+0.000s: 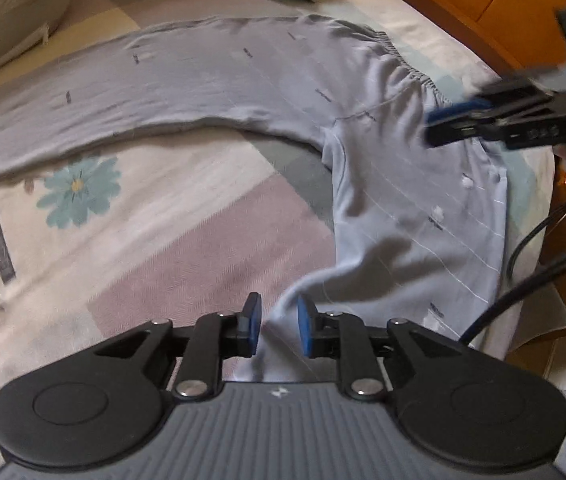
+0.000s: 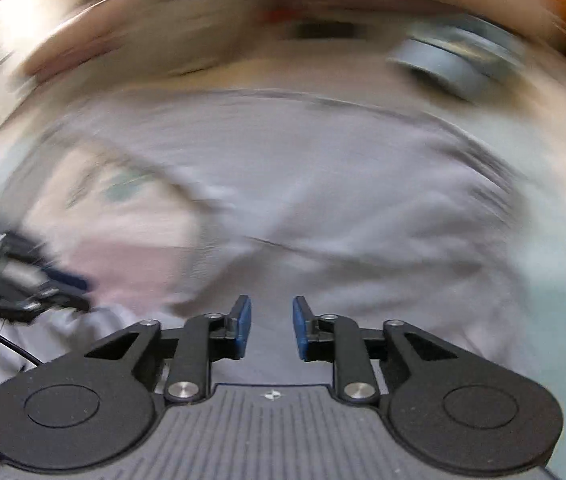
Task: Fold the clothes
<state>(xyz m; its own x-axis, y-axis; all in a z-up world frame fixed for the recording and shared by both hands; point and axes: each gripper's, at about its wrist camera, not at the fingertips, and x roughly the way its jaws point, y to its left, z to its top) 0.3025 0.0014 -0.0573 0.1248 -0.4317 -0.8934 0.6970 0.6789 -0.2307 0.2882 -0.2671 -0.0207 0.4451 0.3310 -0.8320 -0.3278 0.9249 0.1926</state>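
Left hand-held gripper point(image 1: 279, 330) angled down, narrowly parted around trouser point(image 1: 403, 220) cuff; right hand-held gripper point(image 2: 271, 328) tilted down, parted, empty.

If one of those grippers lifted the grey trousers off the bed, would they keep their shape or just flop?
Probably flop: the grey trousers lie flat on the bedspread with soft creases, and the near leg bunches between the left gripper pads. They look thin, so likely light. The gathered waistband may stretch if pulled.
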